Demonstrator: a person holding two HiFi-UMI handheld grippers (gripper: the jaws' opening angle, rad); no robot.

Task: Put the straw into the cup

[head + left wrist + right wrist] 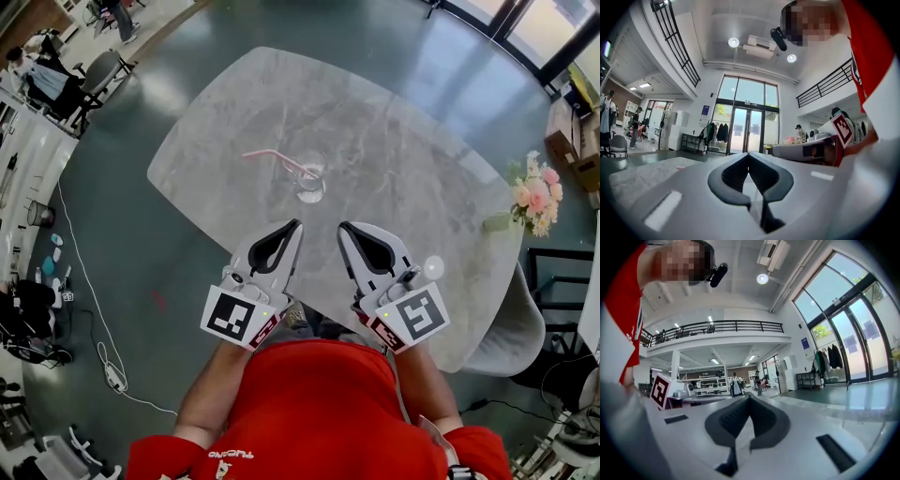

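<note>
Mid-frame on the tabletop (pixel 403 141), a pink straw (pixel 289 162) meets a clear cup (pixel 310 190)
Its lower end reaches the rim: already leaning inside, or lying alongside for pickup, I cannot tell. Left tool (pixel 294 225) and right tool (pixel 343 227) hover below, tips closed on nothing. Flowers (pixel 534 195) at far right block nothing

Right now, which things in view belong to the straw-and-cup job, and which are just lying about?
For the job: straw, cup, left gripper and right gripper, both shut and empty.

Just lying about: flowers, grey chair.
</note>
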